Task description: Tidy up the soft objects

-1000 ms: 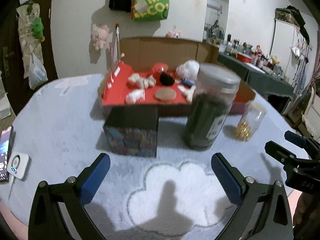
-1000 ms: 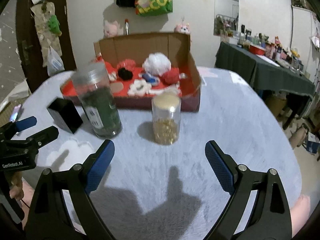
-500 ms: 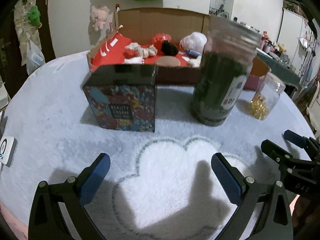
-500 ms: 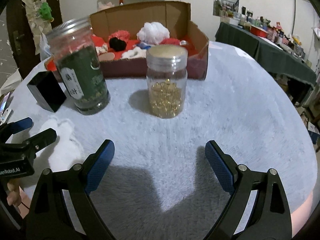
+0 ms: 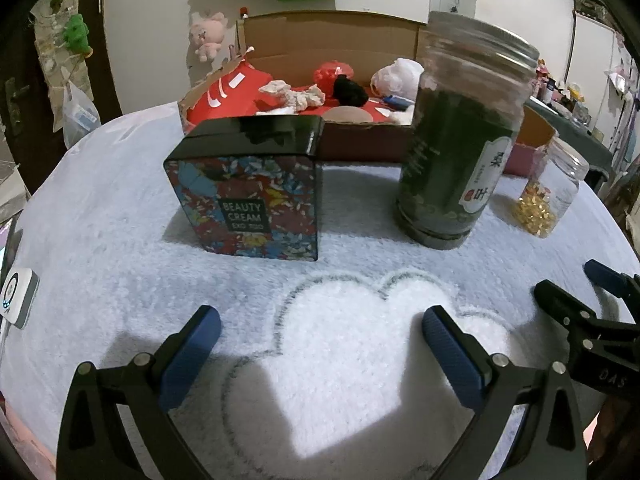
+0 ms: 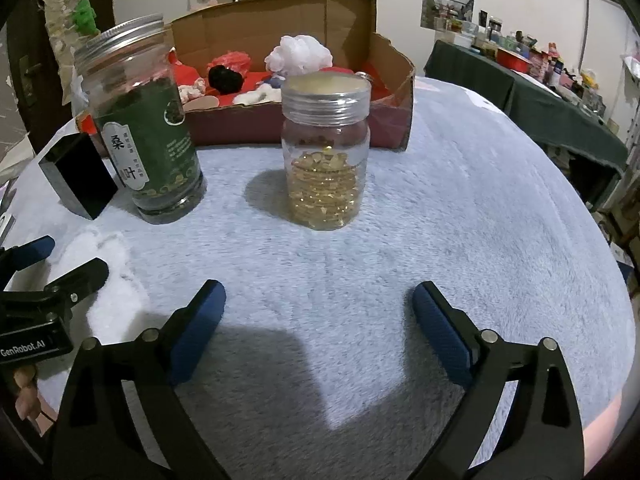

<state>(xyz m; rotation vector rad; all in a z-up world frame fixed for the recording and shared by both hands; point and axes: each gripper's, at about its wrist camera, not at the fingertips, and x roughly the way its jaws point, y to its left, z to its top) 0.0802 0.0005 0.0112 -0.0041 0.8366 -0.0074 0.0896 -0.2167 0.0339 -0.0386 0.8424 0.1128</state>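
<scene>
A cardboard box point(image 5: 352, 40) with a red lining stands at the back of the table and holds several soft objects: a white fluffy ball point(image 6: 299, 55), a black pom-pom point(image 5: 350, 89), a red piece point(image 5: 333, 73) and white scraps point(image 5: 296, 94). The box also shows in the right wrist view point(image 6: 394, 64). My left gripper point(image 5: 320, 340) is open and empty, low over the fluffy mat in front of a floral tin point(image 5: 250, 196). My right gripper point(image 6: 318, 320) is open and empty, in front of a clear jar of gold beads point(image 6: 325, 152).
A tall jar of dark green leaves point(image 5: 460, 136) stands between tin and bead jar point(image 5: 552, 196); it also shows in the right wrist view point(image 6: 144, 120). A white device point(image 5: 16, 298) lies at the table's left edge. A dark side table point(image 6: 540, 96) stands at the right.
Both grippers have moved down and forward toward the tin and jars, which now look larger. Both stay open and empty. Nothing on the table has moved.
</scene>
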